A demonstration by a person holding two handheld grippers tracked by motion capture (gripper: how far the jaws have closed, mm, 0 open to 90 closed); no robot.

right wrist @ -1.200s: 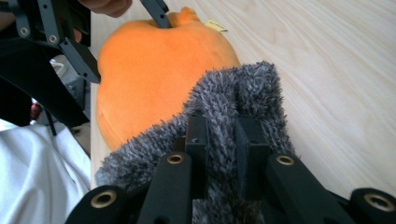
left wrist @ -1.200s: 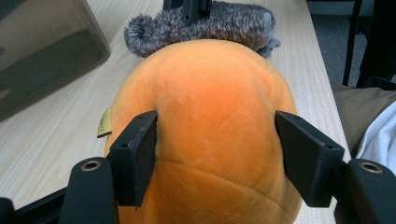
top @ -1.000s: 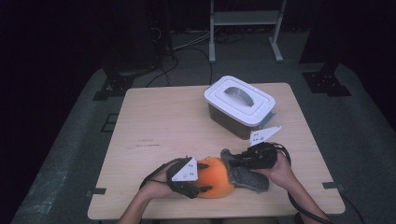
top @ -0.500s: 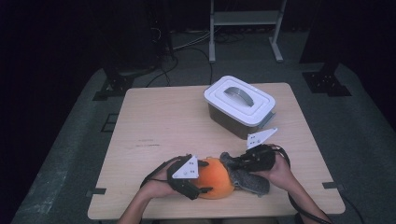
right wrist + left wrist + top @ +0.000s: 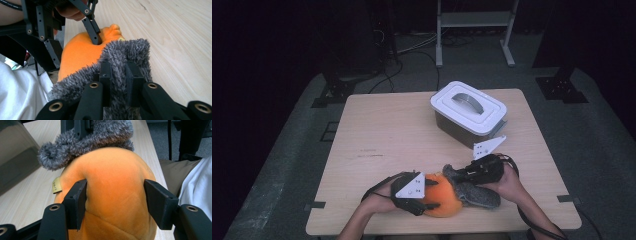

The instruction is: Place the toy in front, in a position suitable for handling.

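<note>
Toy: I have an orange plush (image 5: 443,200) with a grey fuzzy part (image 5: 476,192) at the table's (image 5: 382,135) near edge, between my two grippers.
Left gripper (image 5: 412,192): my jaws straddle the orange body and press into it on both sides, so I call it clamped on the plush; the fabric dents at the left pad.
Right gripper (image 5: 482,170): jaws nearly together, pinching a fold of the grey fuzz.
Feel: I judge it light and very soft. It squashes instead of resisting, and the pile gives plenty of friction. Nothing about it looks fragile.
Where to hold: across the orange bulge at its widest for a steady grip. The fuzz is fine for pulling, but I'd expect a thin pinch to stretch or slip free.
Nearby: a lidded white box (image 5: 469,111) stands well apart, farther back.
</note>
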